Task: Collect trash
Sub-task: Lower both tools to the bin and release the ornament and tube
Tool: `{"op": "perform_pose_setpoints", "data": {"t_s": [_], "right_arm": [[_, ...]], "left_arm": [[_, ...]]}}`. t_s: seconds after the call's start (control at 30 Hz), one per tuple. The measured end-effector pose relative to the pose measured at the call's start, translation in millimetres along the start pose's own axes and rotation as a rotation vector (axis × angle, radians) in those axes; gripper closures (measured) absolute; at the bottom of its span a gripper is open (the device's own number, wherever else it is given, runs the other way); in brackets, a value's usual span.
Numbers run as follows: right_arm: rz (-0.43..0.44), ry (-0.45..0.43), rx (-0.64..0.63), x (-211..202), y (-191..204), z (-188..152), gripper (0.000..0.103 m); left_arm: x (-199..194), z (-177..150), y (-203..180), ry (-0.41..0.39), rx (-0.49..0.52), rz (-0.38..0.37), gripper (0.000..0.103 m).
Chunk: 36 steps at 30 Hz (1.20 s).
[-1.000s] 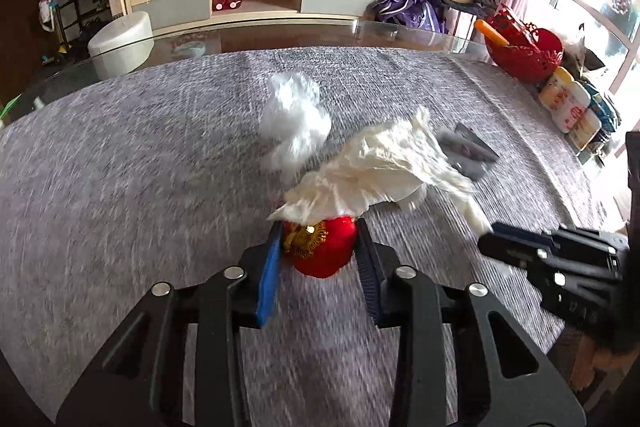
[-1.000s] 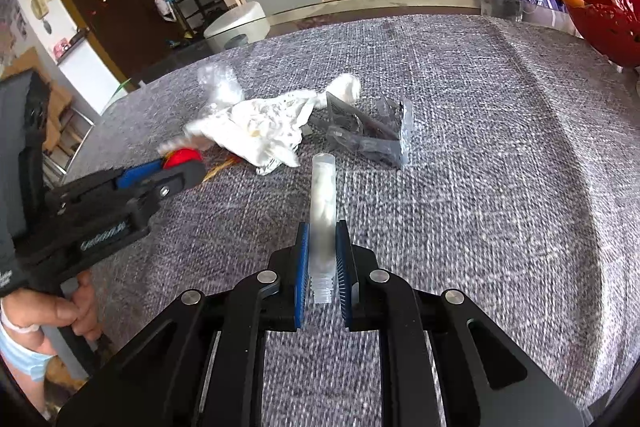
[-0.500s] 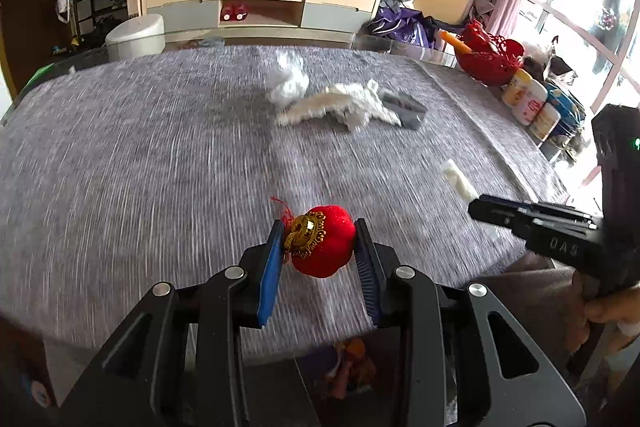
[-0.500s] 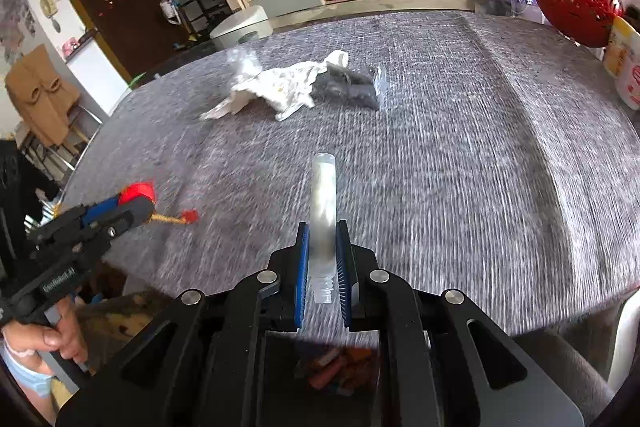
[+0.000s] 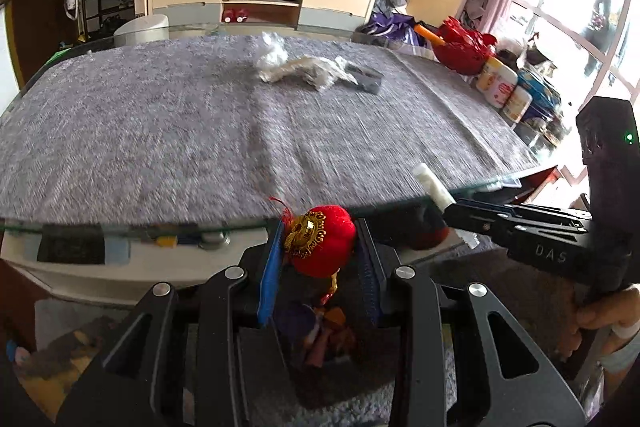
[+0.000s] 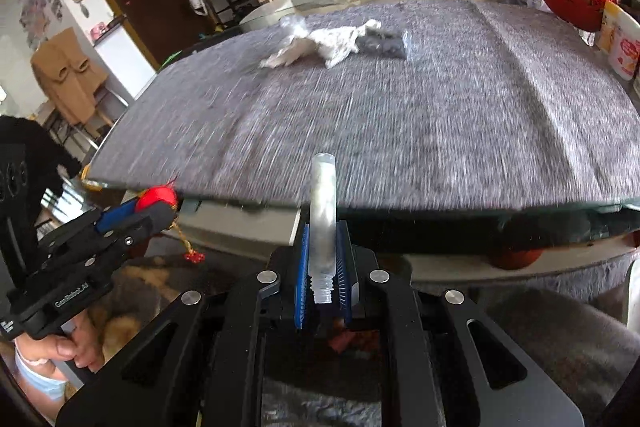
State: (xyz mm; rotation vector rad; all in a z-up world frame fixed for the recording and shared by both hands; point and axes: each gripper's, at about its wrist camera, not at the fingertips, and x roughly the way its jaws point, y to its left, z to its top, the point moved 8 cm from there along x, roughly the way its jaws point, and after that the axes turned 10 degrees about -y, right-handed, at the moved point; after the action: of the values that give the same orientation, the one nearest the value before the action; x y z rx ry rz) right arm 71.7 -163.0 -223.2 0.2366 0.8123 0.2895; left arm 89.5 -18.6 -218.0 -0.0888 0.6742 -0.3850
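Note:
My left gripper [image 5: 320, 247] is shut on a red plush ornament [image 5: 322, 245] with gold trim and a dangling tassel. It hangs just past the table's near edge, above the floor. My right gripper [image 6: 323, 259] is shut on a clear plastic tube [image 6: 323, 223] that stands upright between the blue pads. Each gripper shows in the other's view: the right one [image 5: 452, 205] with the tube [image 5: 432, 187], the left one [image 6: 156, 205] with the ornament [image 6: 157, 195]. On the grey tablecloth [image 5: 200, 131] far off lie a crumpled white tissue [image 5: 304, 71], a clear wrapper [image 5: 274, 53] and a dark flat pack [image 5: 366, 79].
A dark bin with colourful scraps [image 5: 320, 335] sits on the floor under the left gripper. Red basket [image 5: 464, 45] and jars [image 5: 500, 87] stand at the table's right. A cabinet [image 5: 260, 3] lines the far wall. A hand [image 6: 68, 343] holds the left gripper's handle.
Both grippers have drawn back from the middle of the table to beyond its near edge, each keeping its object. The tissue pile now lies far away.

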Motion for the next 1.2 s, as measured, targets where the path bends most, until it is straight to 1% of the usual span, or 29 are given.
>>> {"op": "perform_pose_setpoints", "data": {"t_s": [0.1, 0.27, 0.47, 0.6, 0.77, 0.9, 1.0, 1.1, 1.17, 1.2], "right_arm": [[0.004, 0.024, 0.002, -2, 0, -18, 0.089], [-0.001, 0.073, 0.025, 4, -7, -44, 0.089], [-0.026, 0.133, 0.035, 21, -16, -72, 0.089], [-0.031, 0.167, 0.05, 33, -23, -85, 0.089], [-0.034, 0.197, 0.056, 43, -25, -93, 0.088], [-0.037, 0.201, 0.061, 45, -26, -94, 0.088], [-0.043, 0.202, 0.077, 46, -29, -95, 0.086], [-0.049, 0.212, 0.081, 47, -31, -96, 0.086], [-0.062, 0.213, 0.076, 48, -33, -97, 0.085], [-0.066, 0.212, 0.078, 47, -34, -96, 0.085]], "left_arm": [[0, -17, -8, 0.023, 0.006, -0.008, 0.07], [9, -52, -16, 0.092, 0.0, -0.012, 0.07], [21, -88, -15, 0.16, 0.002, -0.004, 0.07], [32, -109, -12, 0.204, -0.001, 0.003, 0.07], [39, -121, -7, 0.24, -0.006, 0.001, 0.07], [42, -125, -7, 0.257, -0.015, -0.01, 0.07], [44, -126, -6, 0.267, -0.021, -0.01, 0.07], [45, -127, -6, 0.272, -0.026, -0.006, 0.066], [44, -125, -6, 0.269, -0.024, 0.001, 0.06], [43, -124, -5, 0.266, -0.024, 0.005, 0.055]]}}
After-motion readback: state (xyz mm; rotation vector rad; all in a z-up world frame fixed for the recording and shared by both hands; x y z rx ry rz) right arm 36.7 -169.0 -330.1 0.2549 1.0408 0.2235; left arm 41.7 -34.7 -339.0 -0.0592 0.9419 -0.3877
